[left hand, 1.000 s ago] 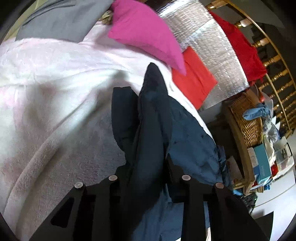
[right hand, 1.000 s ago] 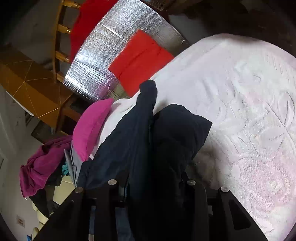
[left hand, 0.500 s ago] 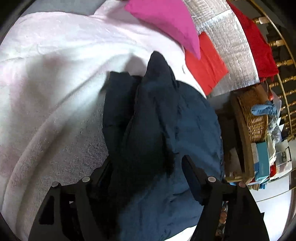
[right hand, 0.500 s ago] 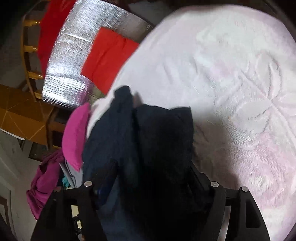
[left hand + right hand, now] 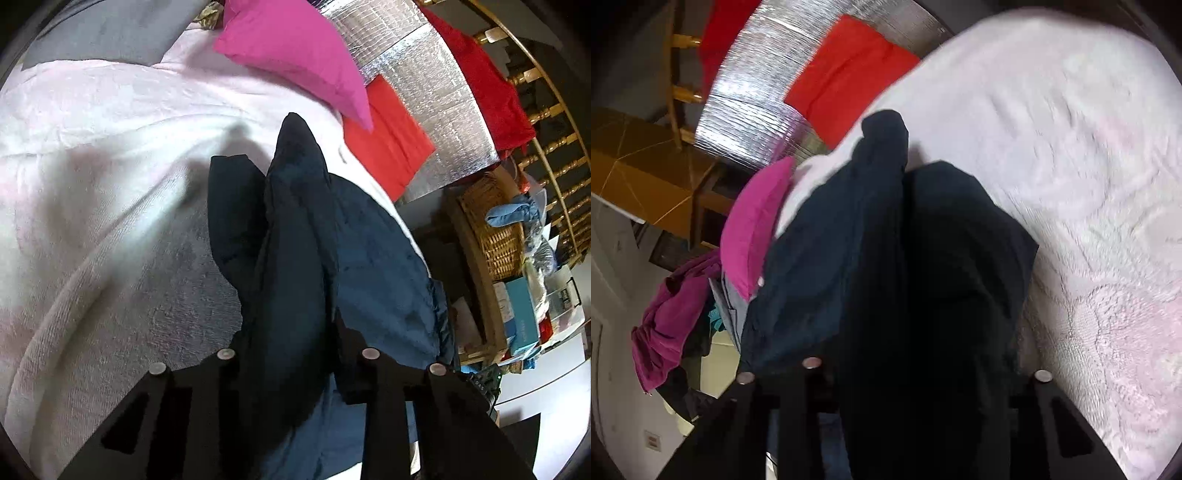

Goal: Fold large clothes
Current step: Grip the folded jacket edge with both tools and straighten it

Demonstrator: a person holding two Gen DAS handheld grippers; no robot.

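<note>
A dark navy garment [image 5: 369, 258] lies bunched on a white-pink fleecy blanket [image 5: 92, 184], with one edge hanging off the bed's right side. A raised fold of it runs back between the jaws of my left gripper [image 5: 290, 325], which are closing and pinch that fold. In the right wrist view the same garment [image 5: 820, 258] rises in a dark ridge over the blanket [image 5: 1089, 184]. My right gripper [image 5: 908, 369] is closing too, with a thick fold pressed between its jaws. The cloth hides most of both grippers' fingertips.
A magenta pillow [image 5: 295, 48], a red cloth [image 5: 391, 140] and a silver foil sheet [image 5: 424, 74] lie beyond the garment. A wicker basket [image 5: 498, 240] and boxes stand off the bed at right. A magenta garment [image 5: 672, 314] hangs at left in the right wrist view.
Both grippers stood shut on folds a second ago, spread wide half a second ago, and have now closed on the navy cloth again. The garment has barely shifted.
</note>
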